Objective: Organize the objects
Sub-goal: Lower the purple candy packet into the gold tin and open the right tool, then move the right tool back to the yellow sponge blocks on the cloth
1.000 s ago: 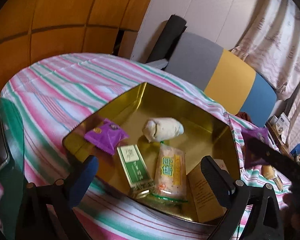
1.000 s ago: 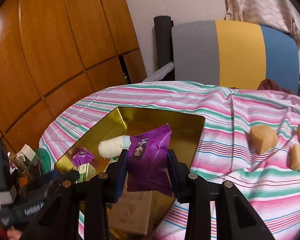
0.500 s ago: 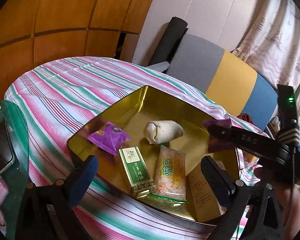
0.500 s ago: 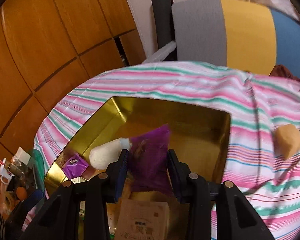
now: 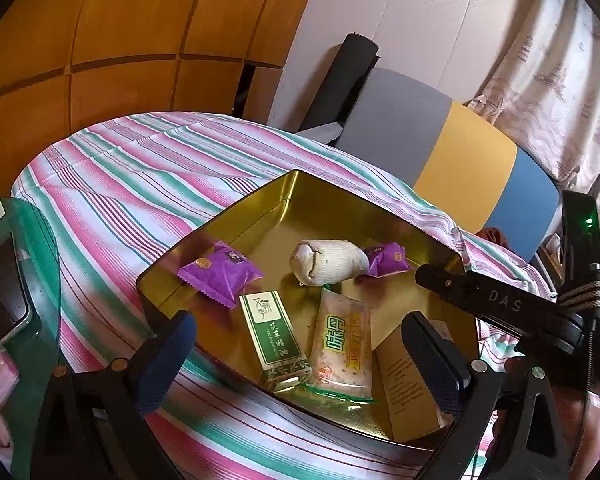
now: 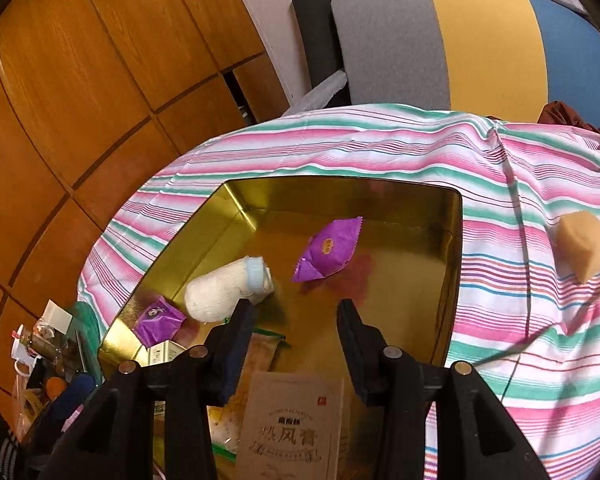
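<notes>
A gold tin tray (image 5: 260, 216) (image 6: 452, 280) sits on the striped tablecloth. In it lie a purple snack packet (image 6: 330, 249) (image 5: 386, 258), a second purple packet (image 5: 220, 274) (image 6: 160, 322), a white wrapped roll (image 5: 328, 262) (image 6: 226, 290), a green packet (image 5: 274, 330), a cracker packet (image 5: 342, 346) and a tan box (image 6: 290, 432) (image 5: 410, 388). My right gripper (image 6: 296, 320) is open and empty above the tray, just short of the purple packet. My left gripper (image 5: 296, 354) is open and empty over the tray's near edge.
A tan wrapped cake (image 6: 584, 246) lies on the striped cloth (image 5: 140, 184) right of the tray. A grey, yellow and blue chair back (image 6: 460, 40) stands behind the table. A glass side table with clutter (image 5: 16, 300) is at the left.
My right gripper opened and let go of the purple packet, which now lies in the tray beside the white roll. The left gripper has barely moved.
</notes>
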Demonstrator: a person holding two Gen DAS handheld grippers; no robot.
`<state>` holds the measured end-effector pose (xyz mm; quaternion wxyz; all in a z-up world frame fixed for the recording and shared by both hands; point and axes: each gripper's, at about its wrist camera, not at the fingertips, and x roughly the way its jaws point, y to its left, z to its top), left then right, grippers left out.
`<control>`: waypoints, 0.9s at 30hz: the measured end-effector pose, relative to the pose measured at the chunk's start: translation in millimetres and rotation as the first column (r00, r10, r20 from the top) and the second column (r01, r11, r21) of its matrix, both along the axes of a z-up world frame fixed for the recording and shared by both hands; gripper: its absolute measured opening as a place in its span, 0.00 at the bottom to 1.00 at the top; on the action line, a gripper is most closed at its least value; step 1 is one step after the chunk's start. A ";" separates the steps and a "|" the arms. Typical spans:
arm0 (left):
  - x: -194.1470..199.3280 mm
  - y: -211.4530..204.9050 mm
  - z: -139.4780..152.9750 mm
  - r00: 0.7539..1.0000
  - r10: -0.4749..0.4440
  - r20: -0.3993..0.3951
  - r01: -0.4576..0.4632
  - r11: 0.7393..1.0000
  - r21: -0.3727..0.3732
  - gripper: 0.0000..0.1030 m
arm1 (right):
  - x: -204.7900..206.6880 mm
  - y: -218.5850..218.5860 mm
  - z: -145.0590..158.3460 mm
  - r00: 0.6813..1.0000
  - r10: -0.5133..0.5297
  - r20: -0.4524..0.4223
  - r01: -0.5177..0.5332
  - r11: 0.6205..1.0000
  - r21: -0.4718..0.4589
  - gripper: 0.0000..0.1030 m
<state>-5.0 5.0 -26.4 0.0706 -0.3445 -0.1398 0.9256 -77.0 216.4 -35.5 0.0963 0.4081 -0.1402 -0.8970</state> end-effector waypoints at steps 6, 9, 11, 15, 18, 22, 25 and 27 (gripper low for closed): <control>3.6 5.7 3.6 1.000 -0.012 -0.016 0.012 1.000 -0.011 1.00 | 13.4 -5.0 8.7 0.999 0.006 -0.031 -0.005 0.999 0.042 0.43; 4.1 9.3 4.2 1.000 -0.021 -0.010 0.021 1.000 -0.017 1.00 | 23.8 -4.0 14.6 0.998 -0.013 -0.060 0.018 0.997 0.082 0.44; 5.1 11.4 4.4 1.000 -0.028 -0.008 0.028 0.999 -0.019 1.00 | 32.5 0.8 21.0 0.995 -0.047 -0.092 0.058 0.991 0.121 0.44; 8.8 18.1 6.0 0.999 -0.052 -0.011 0.052 0.998 -0.022 1.00 | 42.8 17.2 28.7 0.989 -0.089 -0.121 0.106 0.985 0.140 0.45; 13.0 26.0 8.9 0.996 -0.085 -0.017 0.084 0.996 -0.028 1.00 | 47.8 30.1 31.2 0.986 -0.116 -0.121 0.133 0.981 0.143 0.45; 20.9 37.4 14.5 0.988 -0.148 -0.038 0.147 0.989 -0.036 1.00 | 59.7 46.9 31.7 0.981 -0.147 -0.125 0.166 0.972 0.164 0.45; 29.3 47.5 18.8 0.979 -0.198 -0.055 0.196 0.980 -0.039 1.00 | 71.5 61.7 29.5 0.975 -0.180 -0.127 0.201 0.963 0.180 0.45; 33.1 53.8 20.0 0.972 -0.228 -0.058 0.226 0.973 -0.038 1.00 | 80.3 74.4 25.9 0.972 -0.202 -0.120 0.222 0.957 0.186 0.45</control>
